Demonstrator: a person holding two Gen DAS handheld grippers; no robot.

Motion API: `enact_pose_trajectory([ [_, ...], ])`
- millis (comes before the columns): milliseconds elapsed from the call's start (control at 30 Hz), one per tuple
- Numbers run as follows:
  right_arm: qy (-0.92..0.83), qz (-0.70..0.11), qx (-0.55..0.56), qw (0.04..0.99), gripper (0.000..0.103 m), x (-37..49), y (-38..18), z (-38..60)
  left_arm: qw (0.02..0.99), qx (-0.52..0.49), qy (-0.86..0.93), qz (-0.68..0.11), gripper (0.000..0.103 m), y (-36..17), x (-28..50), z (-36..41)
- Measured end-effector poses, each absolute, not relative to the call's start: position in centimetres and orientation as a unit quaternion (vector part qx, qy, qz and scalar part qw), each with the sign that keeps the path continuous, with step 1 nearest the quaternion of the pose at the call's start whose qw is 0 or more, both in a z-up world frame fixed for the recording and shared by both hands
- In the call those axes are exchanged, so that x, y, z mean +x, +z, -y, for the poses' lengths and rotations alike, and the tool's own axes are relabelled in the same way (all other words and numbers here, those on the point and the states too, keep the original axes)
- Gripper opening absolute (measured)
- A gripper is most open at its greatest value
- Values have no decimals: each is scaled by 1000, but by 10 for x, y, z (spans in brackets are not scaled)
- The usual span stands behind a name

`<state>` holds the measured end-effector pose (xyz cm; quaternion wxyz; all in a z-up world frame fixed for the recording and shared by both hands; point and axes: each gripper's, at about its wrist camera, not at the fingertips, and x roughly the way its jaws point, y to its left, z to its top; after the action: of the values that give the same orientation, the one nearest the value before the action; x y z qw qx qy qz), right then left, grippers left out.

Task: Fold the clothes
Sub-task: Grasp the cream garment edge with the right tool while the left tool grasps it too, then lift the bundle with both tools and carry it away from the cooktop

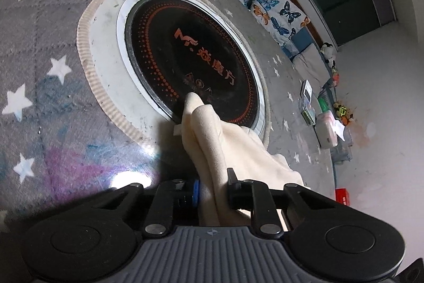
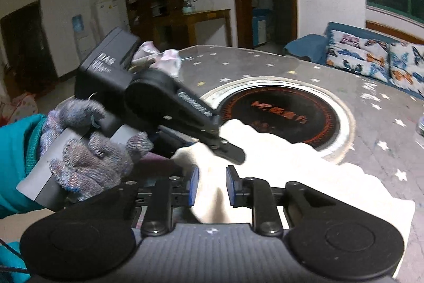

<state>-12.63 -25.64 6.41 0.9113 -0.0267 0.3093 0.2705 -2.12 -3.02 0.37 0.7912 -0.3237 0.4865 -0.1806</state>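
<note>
Left wrist view: left gripper clamps bunched cream cloth, likely lifting edge for fold. Cloth soft, fleecy, draped over round black glass hob set in star-patterned table. Right gripper slightly parted, cloth between pads, not visibly pinched. Gloved hand holds left tool.

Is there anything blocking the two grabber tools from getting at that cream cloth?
Nothing visible does. The cream cloth already sits bunched between the left gripper fingers, and a fold of it lies between the right gripper fingers too.
</note>
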Motion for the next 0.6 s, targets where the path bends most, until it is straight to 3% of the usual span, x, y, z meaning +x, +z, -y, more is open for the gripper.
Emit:
enact_pose_trajectory([
  [233,162,-314,5,936,23,-124,59,319,805,-297,-183,-480,21,8,-24,35],
  [333,104,-320,20,941,34,-118,50,350,810,-286,-184,-478,21,10,-24,37],
  [600,20,-343,102,934,39,-101,23,413,819,-265,-182,-476,21,13,-24,43],
])
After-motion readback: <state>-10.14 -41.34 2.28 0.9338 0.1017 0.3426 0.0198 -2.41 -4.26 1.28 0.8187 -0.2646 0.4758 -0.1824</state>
